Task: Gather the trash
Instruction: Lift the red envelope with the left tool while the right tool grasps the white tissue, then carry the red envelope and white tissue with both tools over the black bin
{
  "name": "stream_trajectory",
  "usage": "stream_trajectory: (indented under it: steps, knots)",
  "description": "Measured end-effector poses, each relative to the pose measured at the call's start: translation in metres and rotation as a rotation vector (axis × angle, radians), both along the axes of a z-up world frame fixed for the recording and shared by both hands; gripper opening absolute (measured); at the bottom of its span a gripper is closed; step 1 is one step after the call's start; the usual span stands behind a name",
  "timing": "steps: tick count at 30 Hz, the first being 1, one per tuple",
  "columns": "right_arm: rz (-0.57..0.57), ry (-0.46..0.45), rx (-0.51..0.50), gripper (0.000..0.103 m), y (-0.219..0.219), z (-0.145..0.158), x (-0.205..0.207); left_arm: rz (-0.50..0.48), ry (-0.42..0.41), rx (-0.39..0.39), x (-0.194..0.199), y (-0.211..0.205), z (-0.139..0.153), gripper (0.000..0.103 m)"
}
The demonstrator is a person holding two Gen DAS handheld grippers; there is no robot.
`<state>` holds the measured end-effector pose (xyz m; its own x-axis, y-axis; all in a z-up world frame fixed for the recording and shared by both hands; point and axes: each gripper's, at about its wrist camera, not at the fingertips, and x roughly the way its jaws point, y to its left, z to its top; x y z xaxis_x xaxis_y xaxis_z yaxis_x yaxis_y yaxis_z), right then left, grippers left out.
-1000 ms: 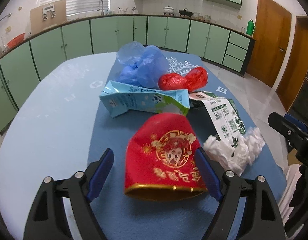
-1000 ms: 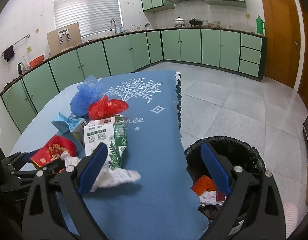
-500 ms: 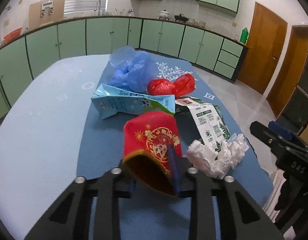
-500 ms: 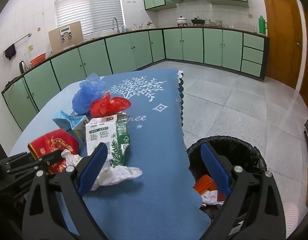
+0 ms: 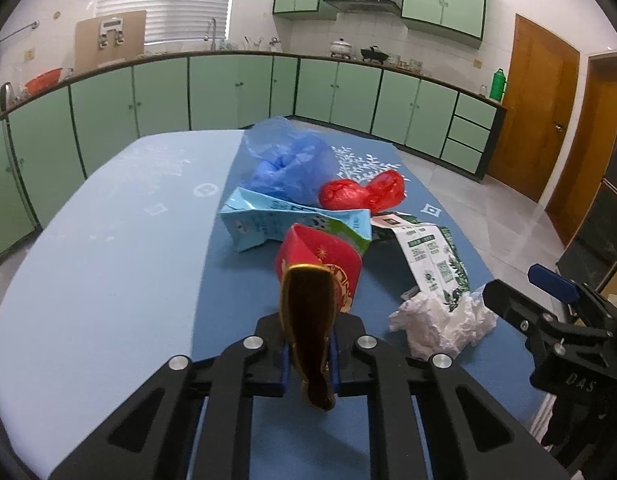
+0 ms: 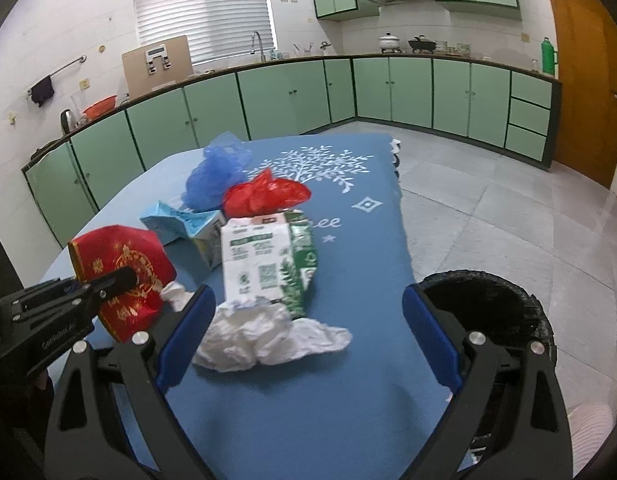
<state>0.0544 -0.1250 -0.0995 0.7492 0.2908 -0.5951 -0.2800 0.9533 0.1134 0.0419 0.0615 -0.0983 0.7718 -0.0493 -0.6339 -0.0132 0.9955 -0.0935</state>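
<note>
A table (image 6: pixel 348 420) is covered by a blue cloth (image 6: pixel 372 240). Near its middle a blue bag (image 5: pixel 292 164), red bag (image 5: pixel 360 194), two cartons (image 5: pixel 264 224) (image 6: pixel 264 260) and crumpled tissue (image 6: pixel 268 340) are piled.

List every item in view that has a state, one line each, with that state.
left gripper: jaws closing on the red paper cup
red paper cup: squashed flat, lifted
right gripper: open, empty
blue milk carton: lying on its side
green-and-white carton: flattened
white tissue: crumpled
trash bin: open, trash inside
</note>
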Motion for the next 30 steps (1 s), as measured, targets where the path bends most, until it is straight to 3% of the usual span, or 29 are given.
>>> stream_trajectory:
  steps: [2,4,11,18,21,30]
  knots:
    - [0.015,0.001,-0.005,0.090,0.004,-0.001,-0.002,0.001,0.004,0.006,0.000,0.000,-0.001,0.014]
    - [0.027,0.009,-0.007,0.079,0.007,-0.002,-0.003,0.000,0.009,0.011,-0.001,-0.001,-0.003,0.014]
    - [0.074,0.038,-0.006,0.058,0.012,-0.004,-0.002,-0.004,0.008,0.019,-0.003,-0.002,-0.004,0.014]
    - [0.139,0.055,0.004,0.010,0.017,-0.003,-0.003,-0.004,0.007,0.023,-0.003,-0.002,-0.004,0.014]
    - [0.153,0.049,0.010,0.002,0.017,0.000,-0.006,-0.005,0.006,0.023,-0.003,-0.002,-0.004,0.014]
    - [0.146,-0.019,0.042,0.002,0.009,0.026,-0.013,-0.014,-0.028,0.019,-0.008,-0.006,0.010,0.014]
